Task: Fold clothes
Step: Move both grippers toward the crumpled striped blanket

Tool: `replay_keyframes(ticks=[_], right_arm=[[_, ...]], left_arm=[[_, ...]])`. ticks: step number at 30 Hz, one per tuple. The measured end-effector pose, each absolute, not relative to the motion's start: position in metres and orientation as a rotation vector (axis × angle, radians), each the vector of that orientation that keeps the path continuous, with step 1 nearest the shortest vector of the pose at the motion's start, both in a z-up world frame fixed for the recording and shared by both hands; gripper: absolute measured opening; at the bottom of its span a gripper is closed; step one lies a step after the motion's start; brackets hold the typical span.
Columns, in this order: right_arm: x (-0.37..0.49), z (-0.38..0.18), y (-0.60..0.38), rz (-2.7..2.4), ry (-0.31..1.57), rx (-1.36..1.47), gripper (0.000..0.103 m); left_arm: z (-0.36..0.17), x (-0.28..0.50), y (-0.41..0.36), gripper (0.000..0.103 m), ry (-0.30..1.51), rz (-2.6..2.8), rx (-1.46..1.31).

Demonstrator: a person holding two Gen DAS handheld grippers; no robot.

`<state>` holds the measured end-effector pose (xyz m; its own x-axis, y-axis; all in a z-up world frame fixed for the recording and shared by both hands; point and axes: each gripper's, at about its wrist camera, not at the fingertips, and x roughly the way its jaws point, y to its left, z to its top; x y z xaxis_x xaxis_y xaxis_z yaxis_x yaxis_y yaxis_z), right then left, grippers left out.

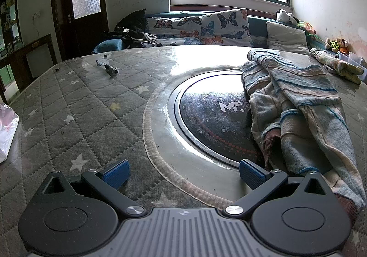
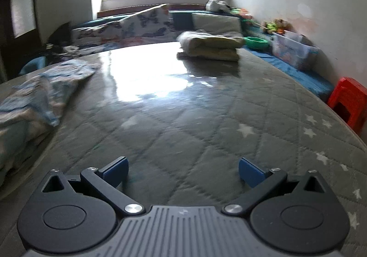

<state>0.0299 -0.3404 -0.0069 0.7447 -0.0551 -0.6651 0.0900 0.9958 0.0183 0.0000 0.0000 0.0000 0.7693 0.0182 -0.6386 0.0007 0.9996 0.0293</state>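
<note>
Both grippers, left (image 1: 183, 173) and right (image 2: 183, 171), hover with fingers spread wide, holding nothing. A crumpled striped garment (image 1: 298, 108) lies on the quilted table cover (image 1: 80, 108), partly over a round black hotplate (image 1: 213, 124). Folded cloth (image 2: 211, 47) sits farther back; a small tool (image 1: 107, 67) lies aside.

left gripper (image 1: 183, 173) & right gripper (image 2: 183, 172): black linkage arms, blue ribbed pads (image 1: 115, 173), silver screws, grey ribbed body
</note>
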Motion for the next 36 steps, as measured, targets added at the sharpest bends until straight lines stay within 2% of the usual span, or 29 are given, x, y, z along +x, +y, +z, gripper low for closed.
replay_keyframes(ticks=[7, 18, 36], right_arm=[[0.030, -0.004, -0.339, -0.063, 0.735, 0.054, 0.103], [0.002, 0.021, -0.276, -0.059, 0.729, -0.007, 0.103], [-0.010, 0.004, -0.195, 0.004, 0.708, 0.006, 0.103]], left_arm=[[0.000, 0.000, 0.000, 0.103, 0.694, 0.009, 0.028], [0.000, -0.007, -0.003, 0.103, 0.700, 0.024, 0.024], [0.011, -0.046, -0.015, 0.103, 0.744, 0.054, 0.017]])
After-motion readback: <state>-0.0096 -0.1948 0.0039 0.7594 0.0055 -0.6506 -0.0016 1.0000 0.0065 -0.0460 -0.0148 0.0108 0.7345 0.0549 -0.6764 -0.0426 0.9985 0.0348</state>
